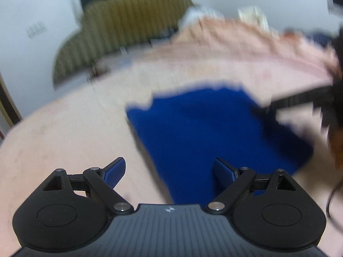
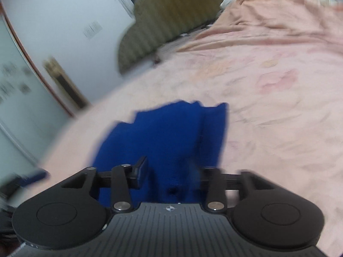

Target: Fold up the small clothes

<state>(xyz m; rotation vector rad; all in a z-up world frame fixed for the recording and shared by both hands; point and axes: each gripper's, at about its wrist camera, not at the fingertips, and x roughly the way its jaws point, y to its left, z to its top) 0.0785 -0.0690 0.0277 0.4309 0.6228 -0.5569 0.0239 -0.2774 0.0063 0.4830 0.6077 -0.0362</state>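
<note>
Both wrist views look down close, sharing the blue cloth [image 1: 203,128].

I could not read any words or numbers. The papers on the white wall [image 2: 92,29] were too blurry.

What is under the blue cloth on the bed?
The blue cloth lies on a pink bedsheet, which shows all around it. Whether anything else lies beneath it cannot be seen, because the cloth covers that part.
</note>
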